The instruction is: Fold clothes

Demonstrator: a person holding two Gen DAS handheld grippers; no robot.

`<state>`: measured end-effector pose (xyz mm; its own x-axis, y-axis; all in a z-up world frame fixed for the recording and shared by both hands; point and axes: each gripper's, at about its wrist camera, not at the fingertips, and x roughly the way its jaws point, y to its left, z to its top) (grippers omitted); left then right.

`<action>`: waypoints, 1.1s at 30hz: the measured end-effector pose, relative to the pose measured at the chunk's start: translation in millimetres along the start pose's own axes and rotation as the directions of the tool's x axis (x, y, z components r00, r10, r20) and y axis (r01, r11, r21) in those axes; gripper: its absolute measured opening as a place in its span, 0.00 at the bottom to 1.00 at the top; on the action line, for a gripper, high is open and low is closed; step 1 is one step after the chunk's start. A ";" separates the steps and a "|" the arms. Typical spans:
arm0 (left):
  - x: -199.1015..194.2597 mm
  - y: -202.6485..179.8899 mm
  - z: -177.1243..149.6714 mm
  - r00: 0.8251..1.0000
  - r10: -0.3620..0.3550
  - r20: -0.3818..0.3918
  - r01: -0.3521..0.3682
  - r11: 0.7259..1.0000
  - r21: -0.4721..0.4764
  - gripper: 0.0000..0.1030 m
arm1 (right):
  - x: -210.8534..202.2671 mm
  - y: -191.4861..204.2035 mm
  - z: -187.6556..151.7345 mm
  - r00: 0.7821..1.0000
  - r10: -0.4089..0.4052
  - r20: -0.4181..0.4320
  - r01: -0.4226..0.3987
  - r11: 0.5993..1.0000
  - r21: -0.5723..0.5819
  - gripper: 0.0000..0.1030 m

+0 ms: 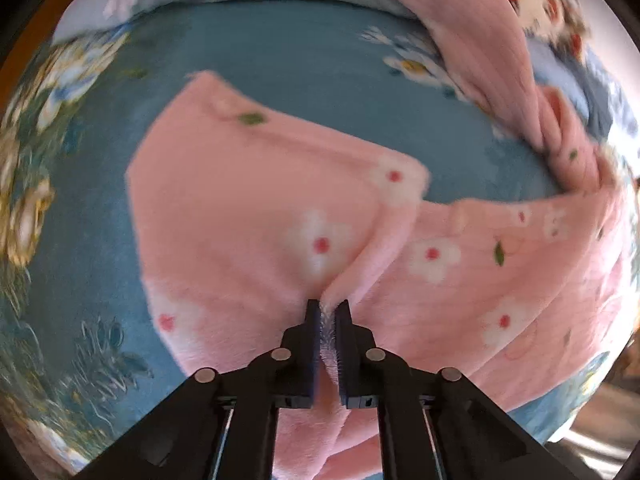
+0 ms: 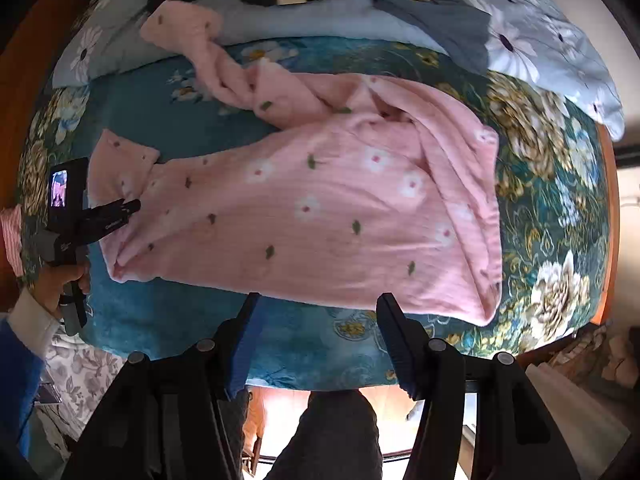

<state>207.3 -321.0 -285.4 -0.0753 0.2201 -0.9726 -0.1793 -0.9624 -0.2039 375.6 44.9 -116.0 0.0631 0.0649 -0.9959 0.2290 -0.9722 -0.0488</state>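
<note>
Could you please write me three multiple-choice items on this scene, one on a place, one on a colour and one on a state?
1. Where does the pink garment lie?
A. on a teal floral blanket
B. on a wooden floor
C. in a basket

2. What colour are the flower petals printed on the garment?
A. black
B. white
C. purple

3. How do the two hand-held grippers stand?
A. both open
B. left open, right shut on fabric
C. left shut on fabric, right open

Answers:
1 A, the teal floral blanket shows all round the garment.
2 B, white petals with red centres dot the pink fleece.
3 C, the left hand-held gripper pinches a ridge of pink fabric, while the right hand-held gripper has its fingers wide apart with nothing between them.
</note>
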 end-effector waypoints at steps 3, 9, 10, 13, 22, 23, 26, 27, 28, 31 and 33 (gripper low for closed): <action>-27.3 31.2 -6.9 0.994 -0.047 0.095 0.057 0.993 -0.107 0.05 | 2.5 17.0 21.5 1.000 -0.002 -0.022 0.000 0.998 -0.059 0.58; -85.5 124.0 -52.6 0.953 -0.007 0.302 0.133 0.907 -0.400 0.05 | 7.5 74.1 45.0 0.999 -0.008 -0.033 0.000 0.977 -0.214 0.58; -89.4 138.7 -63.5 0.948 0.010 0.319 0.140 0.885 -0.445 0.05 | 8.0 82.3 48.7 0.999 -0.009 -0.033 0.001 0.973 -0.232 0.58; -85.8 174.2 -103.5 0.944 0.058 0.325 0.144 0.814 -0.562 0.05 | 10.2 102.1 58.9 0.999 -0.024 -0.034 0.014 0.959 -0.282 0.58; -49.8 218.4 -187.2 0.970 0.082 0.230 0.129 0.624 -0.770 0.00 | 20.1 112.6 68.9 0.998 -0.046 -0.048 0.029 0.955 -0.296 0.58; -50.6 219.4 -190.4 0.969 0.076 0.234 0.138 0.618 -0.774 0.00 | 20.2 111.5 68.1 0.998 -0.046 -0.048 0.030 0.956 -0.293 0.58; -53.1 222.2 -196.3 0.966 0.052 0.251 0.170 0.604 -0.779 0.00 | 20.3 104.6 66.2 0.998 -0.043 -0.050 0.028 0.963 -0.269 0.58; -54.2 221.5 -195.0 0.965 0.041 0.257 0.181 0.602 -0.777 0.00 | 21.4 101.2 65.9 0.998 -0.044 -0.052 0.029 0.966 -0.258 0.58; -55.3 220.9 -193.6 0.964 0.030 0.263 0.193 0.601 -0.776 0.00 | 22.2 97.5 65.5 0.998 -0.045 -0.052 0.031 0.969 -0.245 0.58; -60.5 221.4 -190.1 0.953 -0.002 0.302 0.252 0.554 -0.793 0.02 | 21.2 86.1 65.5 0.998 -0.040 -0.043 0.030 0.979 -0.203 0.58; -58.1 223.0 -185.6 0.959 0.005 0.284 0.239 0.526 -0.816 0.08 | 17.3 75.9 65.0 0.999 -0.027 -0.029 0.022 0.987 -0.162 0.58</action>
<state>353.8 -578.0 -295.1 -0.3512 0.2514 -0.9019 0.6881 -0.5839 -0.4307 330.9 -42.4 -141.9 0.0850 0.0971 -0.9916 0.3845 -0.9213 -0.0572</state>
